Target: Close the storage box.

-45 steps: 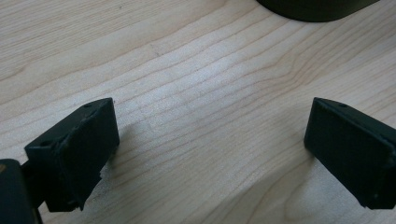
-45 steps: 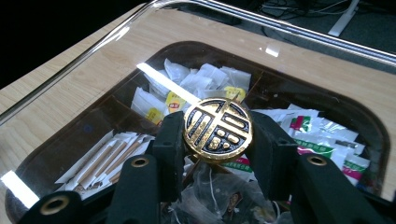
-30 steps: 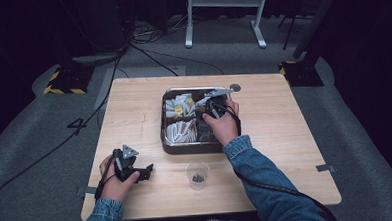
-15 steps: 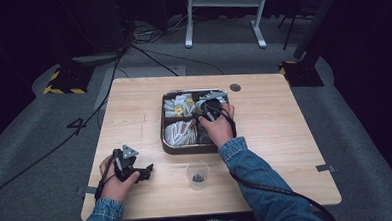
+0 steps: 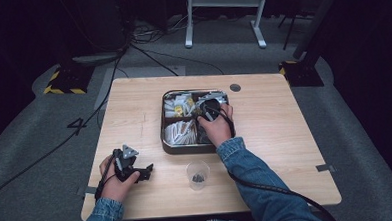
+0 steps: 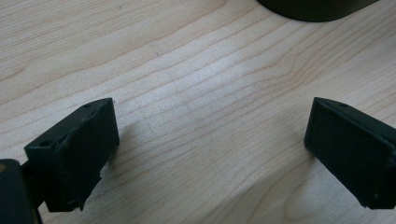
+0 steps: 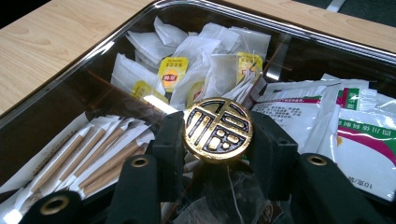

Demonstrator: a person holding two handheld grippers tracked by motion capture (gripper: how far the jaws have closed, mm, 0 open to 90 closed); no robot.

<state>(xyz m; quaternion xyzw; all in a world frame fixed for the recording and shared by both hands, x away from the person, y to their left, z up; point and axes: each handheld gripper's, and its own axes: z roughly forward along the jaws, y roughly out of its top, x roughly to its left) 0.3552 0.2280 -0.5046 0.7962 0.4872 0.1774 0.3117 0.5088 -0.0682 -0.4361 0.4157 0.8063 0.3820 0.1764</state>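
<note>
In the right gripper view, the right gripper [image 7: 218,140] pinches a round gold medallion-shaped knob [image 7: 218,129] between its two black jaws, one pad on each side of the disc, which stands on edge facing the camera. It looks like the handle of a clear lid: reflections and a faint glassy edge run across the tray [image 7: 327,35] in that view, though whether the lid is seated or already raised cannot be told. Just under the jaws lie mesh tea bags [image 7: 219,200]; to the gripper's left sit paper-wrapped sticks [image 7: 88,156], to its right white sachets with green and pink print [image 7: 359,135], and beyond it tea bags with yellow tags [image 7: 187,70]. In the high view the right gripper [image 5: 207,110] hangs over the tray's far right part, while a clear cup [image 5: 198,174] stands on the table [image 5: 286,151] behind it, toward the person. The left gripper [image 5: 136,171] rests far off on the near left of the table, jaws spread over bare wood. The step in hand seems to be handling the lid by its knob; next calls for a steady, level lift or set-down, keeping the pinch firm so the round knob does not swivel.
</note>
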